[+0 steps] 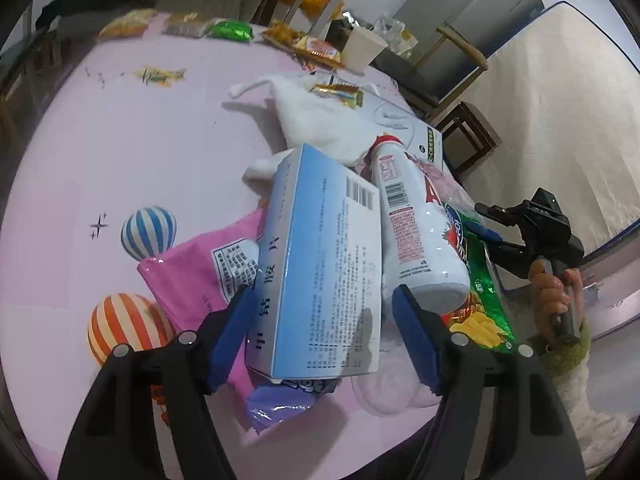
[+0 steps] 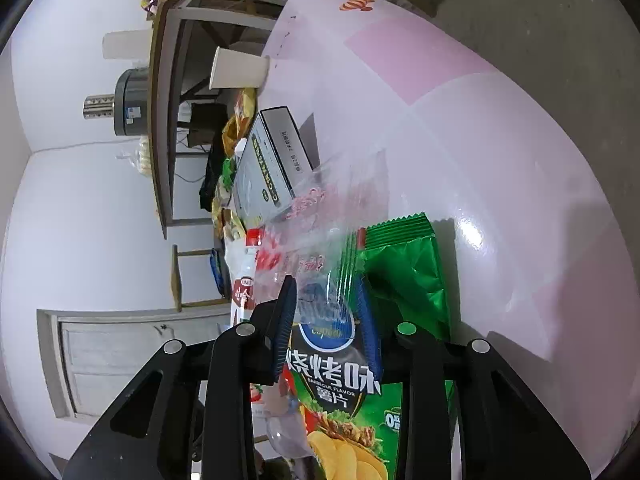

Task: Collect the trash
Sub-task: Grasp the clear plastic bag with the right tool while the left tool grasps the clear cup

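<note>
Box between wide left jaws, untouched; chip bag pinched in right jaws.

On a pale pink surface printed with striped balloons lie a light-blue box, a white bottle, a pink bag and a green chip bag.

Your left wrist view looks steeply down, close over the pink balloon-printed tablecloth. Your right wrist view is rolled sideways, skimming low along that cloth. Both share the green crinkled chip bag and the white red-capped plastic bottle.
</note>
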The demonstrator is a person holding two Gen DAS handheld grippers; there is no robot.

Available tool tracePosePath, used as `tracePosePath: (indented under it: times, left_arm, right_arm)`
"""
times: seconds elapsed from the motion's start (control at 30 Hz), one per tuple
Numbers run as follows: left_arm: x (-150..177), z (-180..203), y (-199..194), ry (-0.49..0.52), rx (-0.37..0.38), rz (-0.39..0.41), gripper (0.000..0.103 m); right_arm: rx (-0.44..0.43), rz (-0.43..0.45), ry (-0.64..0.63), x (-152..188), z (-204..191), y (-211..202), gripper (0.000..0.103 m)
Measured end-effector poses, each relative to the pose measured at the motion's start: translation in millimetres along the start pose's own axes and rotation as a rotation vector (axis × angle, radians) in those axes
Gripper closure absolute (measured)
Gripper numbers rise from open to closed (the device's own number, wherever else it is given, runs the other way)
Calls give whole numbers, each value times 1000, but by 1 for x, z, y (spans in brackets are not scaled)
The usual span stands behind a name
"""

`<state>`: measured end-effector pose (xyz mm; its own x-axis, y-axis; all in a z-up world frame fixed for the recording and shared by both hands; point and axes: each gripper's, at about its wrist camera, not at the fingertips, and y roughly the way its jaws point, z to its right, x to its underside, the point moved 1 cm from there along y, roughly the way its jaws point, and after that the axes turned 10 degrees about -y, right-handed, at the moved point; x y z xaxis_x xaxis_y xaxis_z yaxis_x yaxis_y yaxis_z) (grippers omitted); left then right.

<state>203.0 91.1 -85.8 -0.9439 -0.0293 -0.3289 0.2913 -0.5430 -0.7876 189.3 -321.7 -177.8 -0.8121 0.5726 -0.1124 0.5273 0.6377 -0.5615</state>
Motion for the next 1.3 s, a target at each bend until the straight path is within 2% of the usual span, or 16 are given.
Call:
tracePosePath:
  times: [0.1, 0.23, 0.27, 0.47, 0.53, 0.6, 0.67, 0.7, 0.77, 0.8, 0.83, 0.9, 1.0, 1.07, 1.17, 1.3]
  left_arm:
    - [-2, -2, 2, -5, -6, -16, 37]
    - [-3, -5, 2, -17, -41, -21, 57]
    - [-3, -6, 1, -23, -41, -19, 59]
    - [-2, -6, -9, -13, -36, 29, 78]
    - [-2, -5, -12, -5, -43, 52, 89]
    - [-2, -4, -16, 8, -50, 75, 94]
    - [0, 0, -21, 41, -76, 103, 94]
    - [1, 2, -23, 51, -91, 121, 94]
    - [7, 9, -31, 83, -126, 167, 79]
    - [12, 16, -38, 118, -117, 198, 57]
    - [18, 21, -43, 139, -99, 223, 40]
    - [34, 36, -53, 212, -34, 259, 34]
    - [59, 58, -51, 316, 55, 229, 17]
    - [70, 69, -39, 359, 69, 182, 16]
    - [82, 83, -11, 431, -15, 139, 16]
    - [82, 85, 8, 434, -70, 127, 16]
  right_arm:
    - [-12, 2, 5, 0, 1, 1, 81]
    - [-32, 10, 3, 0, 1, 0, 88]
    - [-36, 12, 3, 0, 0, 0, 89]
    - [-59, 25, 0, 0, -2, -3, 94]
    - [-64, 30, -3, 1, -4, -4, 95]
    - [-69, 40, -11, 1, -7, -7, 96]
    - [-72, 48, -17, 1, -9, -9, 95]
    - [-72, 52, -18, 1, -10, -10, 96]
    - [-72, 58, -17, 1, -10, -12, 96]
    - [-71, 60, -17, 1, -11, -12, 96]
    - [-71, 63, -18, 1, -11, -12, 96]
    - [-74, 67, -17, 2, -10, -13, 96]
    - [-79, 72, -18, 5, -8, -15, 96]
    - [-85, 71, -19, 6, -7, -16, 96]
    - [-100, 74, -21, 7, -8, -18, 96]
    - [-114, 78, -32, 8, -10, -24, 96]
